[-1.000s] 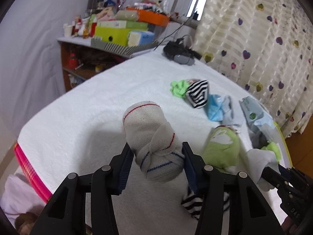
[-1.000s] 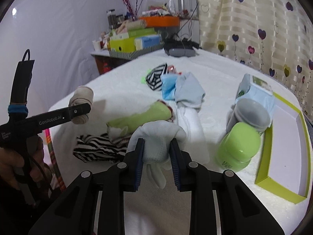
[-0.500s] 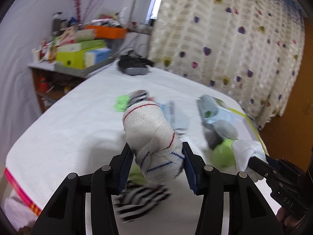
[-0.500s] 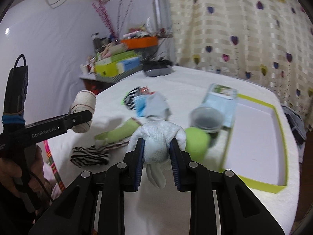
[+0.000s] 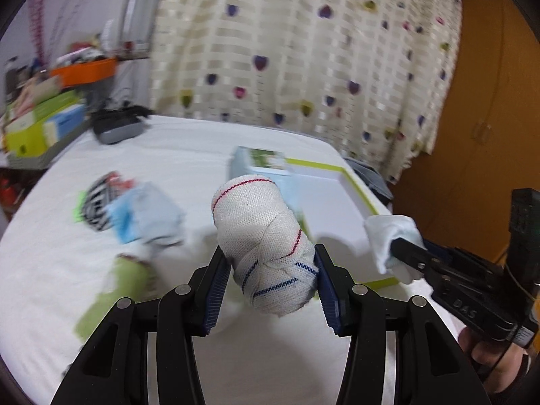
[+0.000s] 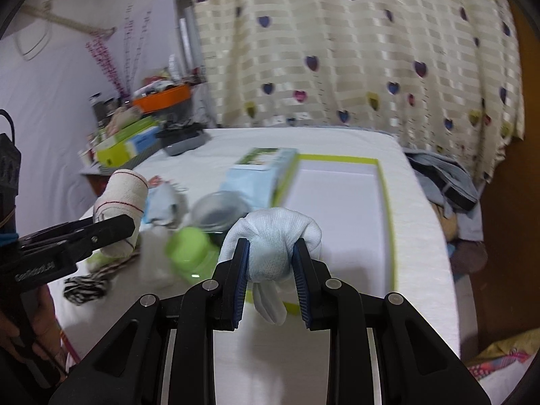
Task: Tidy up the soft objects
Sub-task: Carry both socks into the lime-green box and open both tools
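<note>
My left gripper [image 5: 270, 280] is shut on a rolled white sock bundle [image 5: 260, 236] with red and blue stitching, held above the white bed. It also shows in the right wrist view [image 6: 118, 209]. My right gripper [image 6: 271, 270] is shut on a white balled sock [image 6: 273, 239], also seen in the left wrist view [image 5: 391, 239]. Both hang near the front edge of a shallow white box with a green rim [image 6: 388, 202]. Loose socks lie to the left: a green one [image 5: 118, 290], a light blue one [image 5: 145, 216] and a striped one [image 5: 96, 202].
A light blue packet [image 6: 260, 172], a clear-lidded cup [image 6: 219, 209] and a green jar [image 6: 189, 253] stand beside the box. A black-and-white striped sock [image 6: 87, 283] lies at the bed's near edge. A cluttered shelf [image 6: 135, 135] and heart-pattern curtain [image 6: 354, 50] stand behind.
Both grippers have swung to the right with their socks, from over the sock pile to near the green-rimmed box. Grips are unchanged.
</note>
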A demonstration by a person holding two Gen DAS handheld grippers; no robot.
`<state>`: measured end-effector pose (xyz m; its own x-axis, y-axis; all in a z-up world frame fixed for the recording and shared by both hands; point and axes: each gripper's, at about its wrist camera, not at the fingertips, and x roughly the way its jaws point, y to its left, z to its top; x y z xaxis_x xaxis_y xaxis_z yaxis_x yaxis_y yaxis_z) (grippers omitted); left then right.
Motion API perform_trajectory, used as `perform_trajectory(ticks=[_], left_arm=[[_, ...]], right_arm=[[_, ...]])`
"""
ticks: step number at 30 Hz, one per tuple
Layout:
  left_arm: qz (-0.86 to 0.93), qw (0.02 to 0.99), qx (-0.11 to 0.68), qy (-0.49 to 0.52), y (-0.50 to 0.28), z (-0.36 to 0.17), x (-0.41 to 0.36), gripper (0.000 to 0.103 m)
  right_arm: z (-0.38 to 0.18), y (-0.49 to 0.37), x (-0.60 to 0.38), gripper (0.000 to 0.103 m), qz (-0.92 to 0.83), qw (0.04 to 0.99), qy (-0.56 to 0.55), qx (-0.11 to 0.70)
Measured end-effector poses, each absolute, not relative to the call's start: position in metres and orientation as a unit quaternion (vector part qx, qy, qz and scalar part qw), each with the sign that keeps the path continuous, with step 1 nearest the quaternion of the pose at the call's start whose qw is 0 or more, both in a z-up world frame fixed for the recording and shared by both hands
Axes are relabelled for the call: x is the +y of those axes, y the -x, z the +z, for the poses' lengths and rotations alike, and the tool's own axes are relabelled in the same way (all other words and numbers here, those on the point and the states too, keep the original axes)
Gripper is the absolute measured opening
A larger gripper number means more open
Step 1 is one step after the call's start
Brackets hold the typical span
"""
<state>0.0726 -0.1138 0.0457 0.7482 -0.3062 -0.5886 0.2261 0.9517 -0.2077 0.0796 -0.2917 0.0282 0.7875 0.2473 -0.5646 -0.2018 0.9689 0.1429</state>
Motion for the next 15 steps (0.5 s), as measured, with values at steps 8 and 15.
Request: perform_trajectory(ticks=[8,15], left_arm=[[-0.194,0.913,0.357,0.037,-0.108,0.028,-0.173,0.048],[-0.222,0.897,0.381,0.020,-0.130,0.010,-0.206,0.049]], right_arm=[[0.006,-0.104,-0.329,0.027,0.093,0.936,-0.057,0.334],[-0.014,-0.121,-0.346,0.029,0.095,0.926,-0.067,0.360]])
